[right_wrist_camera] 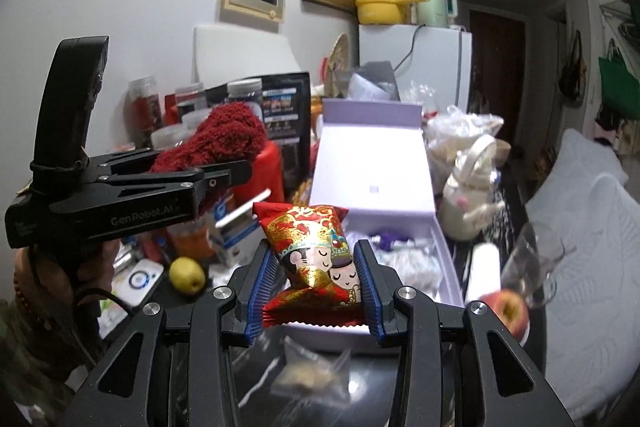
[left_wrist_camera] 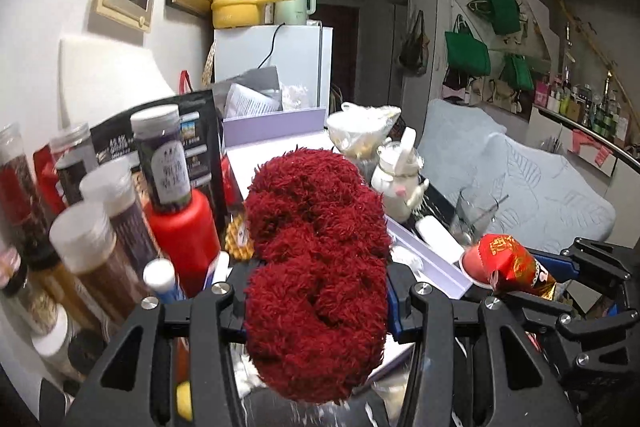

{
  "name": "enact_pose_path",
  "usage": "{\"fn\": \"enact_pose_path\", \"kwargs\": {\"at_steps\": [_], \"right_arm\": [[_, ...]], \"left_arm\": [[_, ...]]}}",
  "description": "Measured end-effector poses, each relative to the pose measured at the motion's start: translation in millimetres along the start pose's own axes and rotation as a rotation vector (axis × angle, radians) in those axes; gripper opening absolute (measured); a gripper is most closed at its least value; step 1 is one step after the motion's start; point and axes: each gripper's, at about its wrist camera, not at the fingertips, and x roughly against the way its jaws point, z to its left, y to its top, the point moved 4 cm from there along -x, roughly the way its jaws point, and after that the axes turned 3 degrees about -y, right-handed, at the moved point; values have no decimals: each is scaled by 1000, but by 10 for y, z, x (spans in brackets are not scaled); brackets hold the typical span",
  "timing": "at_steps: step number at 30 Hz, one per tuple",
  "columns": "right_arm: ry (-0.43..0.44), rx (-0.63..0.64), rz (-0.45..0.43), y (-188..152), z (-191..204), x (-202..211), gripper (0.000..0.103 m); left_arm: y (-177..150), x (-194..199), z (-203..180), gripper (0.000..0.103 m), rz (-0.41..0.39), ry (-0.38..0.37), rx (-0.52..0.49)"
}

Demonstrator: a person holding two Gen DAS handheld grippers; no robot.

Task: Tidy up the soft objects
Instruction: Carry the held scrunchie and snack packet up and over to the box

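Note:
My left gripper (left_wrist_camera: 316,303) is shut on a fluffy dark red cloth bundle (left_wrist_camera: 316,259), which bulges above and below the pads and fills the middle of the left wrist view. In the right wrist view that same gripper (right_wrist_camera: 224,173) shows from the side at the left, a hand on its handle, the red cloth bundle (right_wrist_camera: 224,139) sticking out of it. My right gripper (right_wrist_camera: 316,287) is shut on a small red and gold packet (right_wrist_camera: 316,259) printed with cartoon figures, held above the near end of an open lilac box (right_wrist_camera: 372,167). That packet (left_wrist_camera: 512,263) and the right gripper (left_wrist_camera: 560,291) appear at the lower right of the left wrist view.
Jars and a red bottle (left_wrist_camera: 180,227) crowd the left side. A white bunny-shaped bag (right_wrist_camera: 468,199), a glass (right_wrist_camera: 532,267), an apple (right_wrist_camera: 508,311) and a yellow fruit (right_wrist_camera: 186,275) lie around the box. A white fridge (right_wrist_camera: 416,63) stands behind, a pale sofa (right_wrist_camera: 592,227) to the right.

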Motion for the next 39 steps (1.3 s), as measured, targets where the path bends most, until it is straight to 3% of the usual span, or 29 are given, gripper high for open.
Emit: {"fn": "enact_pose_path", "kwargs": {"at_steps": [7,17,22,32,39], "right_arm": [[-29,-6,-32,290,-176,-208,40],[-70,-16,-55,572,-511,-591,40],[-82,-21,-42,636,-705,-839,40],[-92,-71,6,561,-1018,-1427,40],[-88,-109,97,333,-1194,-1726,40]], "left_arm": [[301,-232,77,47,-42,7,-12],[566,-751,93,47,-51,-46,27],[594,-947,112,47,-74,-13,26],[385,-1460,93,47,13,20,-28],[137,-1849,3,47,157,-41,-43]]}}
